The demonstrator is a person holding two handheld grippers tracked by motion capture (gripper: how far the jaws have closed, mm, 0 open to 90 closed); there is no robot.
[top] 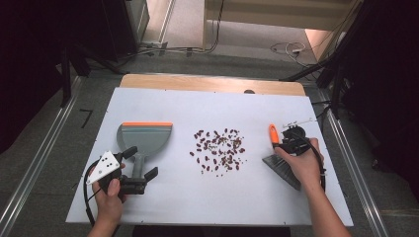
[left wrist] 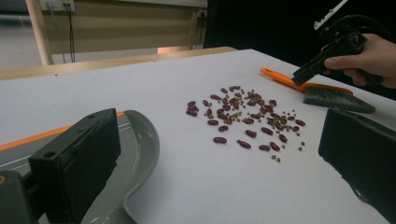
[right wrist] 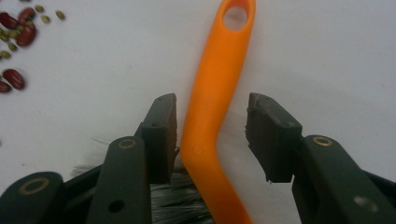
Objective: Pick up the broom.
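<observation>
Brush [right wrist: 212, 116] lies on worktop [top: 197, 197] right of beans [top: 219, 149], handle btwn right claw [right wrist: 212, 135] pads, not yet pinched; may skid if off-centre. Left claw [top: 141, 163] spread round dustpan [top: 145, 137] handle w/o gripping.

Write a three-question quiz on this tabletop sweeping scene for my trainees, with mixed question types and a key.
1. True or false: the right gripper has its jaws on either side of the brush's orange handle, with a gap still showing on one side.
2. Multiple choice: where do the scattered beans lie? A) inside the dustpan B) on the white tabletop between the dustpan and the brush C) on the floor
3. Fill in: the left gripper sits at the ______ of the grey dustpan.

Key
1. True
2. B
3. handle
</observation>
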